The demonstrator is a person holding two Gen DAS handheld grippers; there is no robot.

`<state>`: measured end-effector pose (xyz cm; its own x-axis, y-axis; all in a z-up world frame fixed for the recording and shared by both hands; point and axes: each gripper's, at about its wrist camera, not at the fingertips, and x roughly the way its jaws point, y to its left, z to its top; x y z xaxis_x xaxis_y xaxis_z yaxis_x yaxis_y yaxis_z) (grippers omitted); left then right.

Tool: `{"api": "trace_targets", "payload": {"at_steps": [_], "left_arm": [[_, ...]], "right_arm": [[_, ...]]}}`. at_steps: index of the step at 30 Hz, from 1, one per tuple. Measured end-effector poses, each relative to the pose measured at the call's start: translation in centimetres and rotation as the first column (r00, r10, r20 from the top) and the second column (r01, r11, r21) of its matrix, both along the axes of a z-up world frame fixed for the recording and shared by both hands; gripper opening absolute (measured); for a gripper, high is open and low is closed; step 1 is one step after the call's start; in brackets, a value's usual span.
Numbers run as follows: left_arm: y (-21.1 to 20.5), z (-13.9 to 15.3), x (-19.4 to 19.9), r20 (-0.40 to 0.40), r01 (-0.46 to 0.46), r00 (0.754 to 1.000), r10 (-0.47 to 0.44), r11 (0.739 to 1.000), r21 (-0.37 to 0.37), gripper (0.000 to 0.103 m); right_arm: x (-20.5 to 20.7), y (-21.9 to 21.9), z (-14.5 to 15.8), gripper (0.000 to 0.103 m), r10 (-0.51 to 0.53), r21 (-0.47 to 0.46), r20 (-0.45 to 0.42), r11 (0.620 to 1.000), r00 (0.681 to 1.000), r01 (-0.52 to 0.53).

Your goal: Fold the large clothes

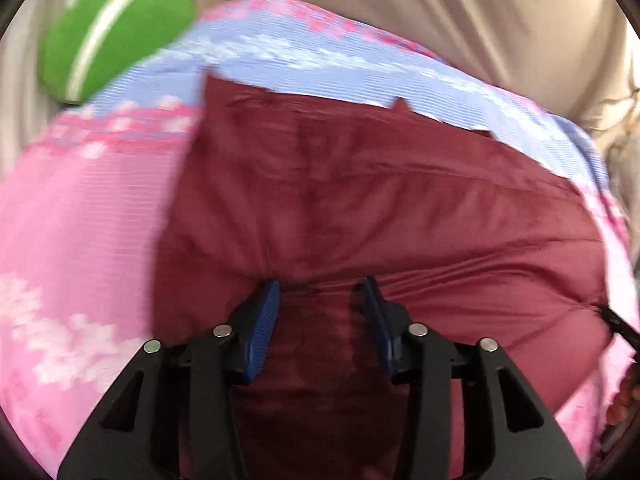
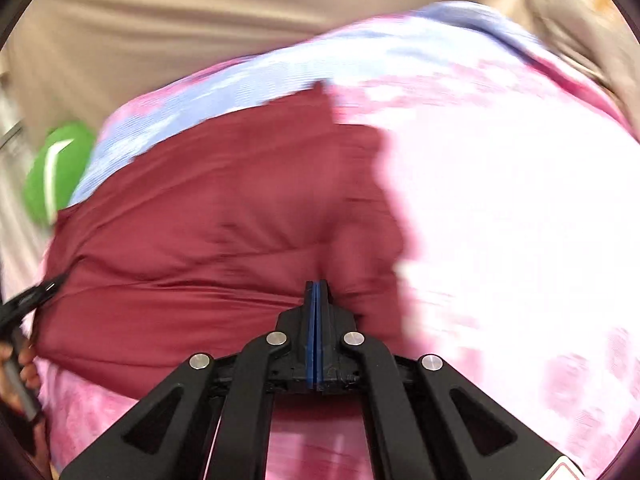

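Note:
A large maroon garment (image 1: pixel 360 208) lies spread on a pink and blue patterned bedspread (image 1: pixel 80 220). My left gripper (image 1: pixel 320 292) is open, its blue pads (image 1: pixel 264 320) apart just above the garment's near fold. In the right wrist view the garment (image 2: pixel 220 220) fills the middle. My right gripper (image 2: pixel 317 292) is shut on a pinch of the garment's near edge. The left gripper's black tip (image 2: pixel 36 296) shows at the garment's left edge.
A green cushion with a white stripe (image 1: pixel 112 32) sits at the far left of the bed; it also shows in the right wrist view (image 2: pixel 56 172). Beige fabric (image 1: pixel 440 12) lies beyond the bedspread (image 2: pixel 500 220). Both views are motion-blurred.

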<state>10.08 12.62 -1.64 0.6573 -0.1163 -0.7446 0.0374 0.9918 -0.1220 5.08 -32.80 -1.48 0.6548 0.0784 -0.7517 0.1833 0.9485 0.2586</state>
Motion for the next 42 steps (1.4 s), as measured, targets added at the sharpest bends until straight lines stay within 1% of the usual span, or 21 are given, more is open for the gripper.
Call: {"api": "trace_targets", "payload": {"at_steps": [2, 3, 4, 6, 8, 10, 12, 15, 16, 17, 18, 21, 24, 27, 29, 30, 31, 33, 36, 40, 42], "left_arm": [[0.5, 0.5, -0.2, 0.001, -0.013, 1.0, 0.013, 1.0, -0.025, 0.043], [0.7, 1.0, 0.0, -0.001, -0.028, 1.0, 0.028, 0.999, -0.04, 0.044], [0.9, 1.4, 0.1, 0.007, -0.034, 0.999, 0.035, 0.998, -0.047, 0.045], [0.9, 2.4, 1.0, 0.041, -0.047, 0.998, 0.049, 0.998, -0.04, 0.059], [0.4, 2.6, 2.5, 0.039, -0.046, 0.998, 0.047, 0.998, -0.031, 0.062], [0.2, 1.9, 4.5, -0.002, -0.051, 0.999, 0.051, 0.997, -0.05, 0.062], [0.1, 1.5, 6.0, -0.022, -0.075, 0.997, 0.074, 0.995, -0.065, 0.062], [0.0, 1.4, 7.2, -0.012, -0.088, 0.996, 0.088, 0.994, -0.058, 0.062], [0.1, 1.3, 7.5, -0.012, -0.093, 0.996, 0.093, 0.994, -0.059, 0.062], [0.1, 1.1, 7.9, -0.014, -0.093, 0.996, 0.092, 0.994, -0.06, 0.064], [0.1, 0.8, 8.3, -0.017, -0.093, 0.996, 0.092, 0.994, -0.052, 0.064], [-0.2, -0.2, 8.9, -0.003, -0.093, 0.996, 0.093, 0.996, -0.001, 0.067], [-0.6, -0.6, 9.1, 0.009, -0.09, 0.996, 0.089, 0.996, 0.022, 0.068], [-0.4, -0.6, 9.4, 0.004, -0.087, 0.996, 0.087, 0.996, 0.015, 0.068], [-0.4, -0.8, 9.5, 0.003, -0.089, 0.996, 0.089, 0.996, 0.016, 0.069], [-0.5, -0.8, 9.6, 0.005, -0.09, 0.996, 0.09, 0.996, 0.019, 0.069], [-0.6, -0.9, 9.6, 0.009, -0.091, 0.996, 0.091, 0.996, 0.023, 0.069], [-0.7, -1.0, 9.5, 0.016, -0.091, 0.996, 0.091, 0.996, 0.026, 0.07], [-0.7, -1.1, 9.3, 0.021, -0.092, 0.996, 0.092, 0.995, 0.025, 0.07], [-0.7, -1.2, 9.3, 0.023, -0.094, 0.995, 0.093, 0.995, 0.036, 0.07], [-0.7, -1.2, 9.3, 0.022, -0.095, 0.995, 0.094, 0.995, 0.04, 0.07]], "right_arm": [[-0.4, -1.2, 0.3, 0.0, -0.06, -0.004, -0.013, 0.998, 0.998, 0.06], [-0.2, -1.0, 0.8, 0.004, -0.08, -0.037, -0.012, 0.996, 0.997, 0.079], [0.2, -0.5, 1.7, 0.015, -0.076, -0.071, 0.004, 0.995, 0.997, 0.076], [1.9, 0.9, 3.7, 0.015, -0.016, -0.062, 0.058, 0.998, 0.998, 0.019], [3.7, 2.5, 5.1, 0.015, 0.031, -0.04, 0.093, 0.999, 0.995, -0.028], [6.7, 4.3, 5.9, 0.015, 0.081, -0.055, 0.118, 0.996, 0.99, -0.074], [9.5, 5.1, 5.8, 0.015, 0.09, -0.07, 0.113, 0.994, 0.99, -0.082], [13.4, 4.9, 4.2, 0.014, 0.055, -0.055, 0.057, 0.997, 0.997, -0.052], [14.4, 4.3, 2.9, 0.003, 0.029, -0.079, 0.025, 0.997, 0.999, -0.027], [14.9, 3.7, 1.7, 0.0, 0.006, -0.089, -0.001, 0.996, 1.0, -0.006], [14.9, 2.9, 0.5, 0.0, 0.001, -0.06, -0.019, 0.998, 1.0, -0.002], [14.3, 1.5, -0.3, 0.0, -0.005, 0.013, -0.02, 1.0, 1.0, 0.005], [13.6, 1.7, -0.2, 0.0, -0.015, -0.014, -0.023, 1.0, 1.0, 0.015], [13.2, 1.9, 0.6, 0.0, -0.06, -0.047, -0.019, 0.997, 0.998, 0.059], [13.1, 2.5, 1.8, 0.005, -0.076, -0.087, 0.016, 0.993, 0.997, 0.077], [13.5, 2.4, 1.5, 0.005, -0.077, -0.101, 0.007, 0.992, 0.997, 0.077], [14.0, 2.2, 0.7, 0.0, -0.076, -0.104, -0.022, 0.992, 0.997, 0.073], [14.3, 1.5, -0.5, 0.0, -0.073, -0.066, -0.036, 0.995, 0.997, 0.07], [14.3, 1.1, -0.6, 0.0, -0.074, -0.027, -0.046, 0.997, 0.996, 0.073], [13.4, 0.9, 1.3, 0.004, -0.109, 0.02, -0.028, 0.994, 0.994, 0.11], [13.3, 1.1, 1.7, 0.005, -0.108, -0.016, -0.013, 0.994, 0.994, 0.108]]}}
